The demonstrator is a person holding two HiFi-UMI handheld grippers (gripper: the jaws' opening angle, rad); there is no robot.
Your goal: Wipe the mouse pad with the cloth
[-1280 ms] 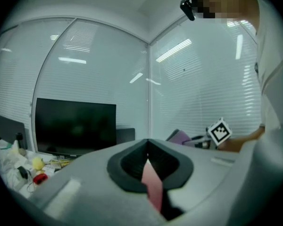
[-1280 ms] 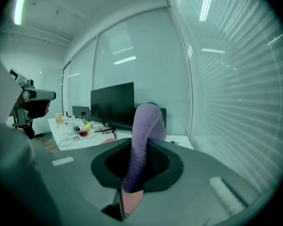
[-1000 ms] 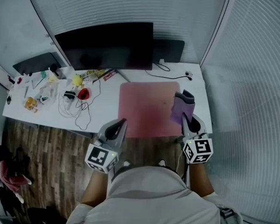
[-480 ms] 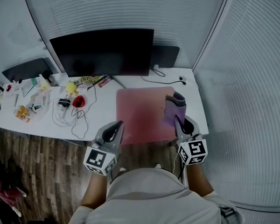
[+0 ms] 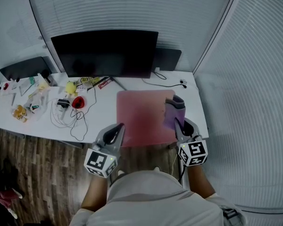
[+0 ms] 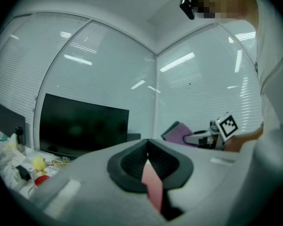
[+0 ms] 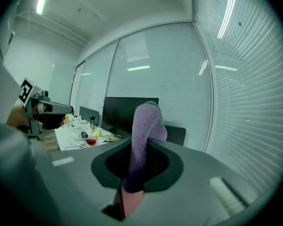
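Nearest, the person's forearms reach forward, one tool in each hand at the front edge of the desk (image 5: 101,113). The left tool (image 5: 117,130) is clenched on nothing, by the near-left corner of the mouse pad (image 5: 140,117). The right tool (image 5: 179,126) grips a fuzzy purple cloth (image 5: 172,112) that stands up over the pad's right side. The pad is a flat pink rectangle on the white desk. Beyond, a dark monitor (image 5: 106,53) stands before walls of slatted blinds.
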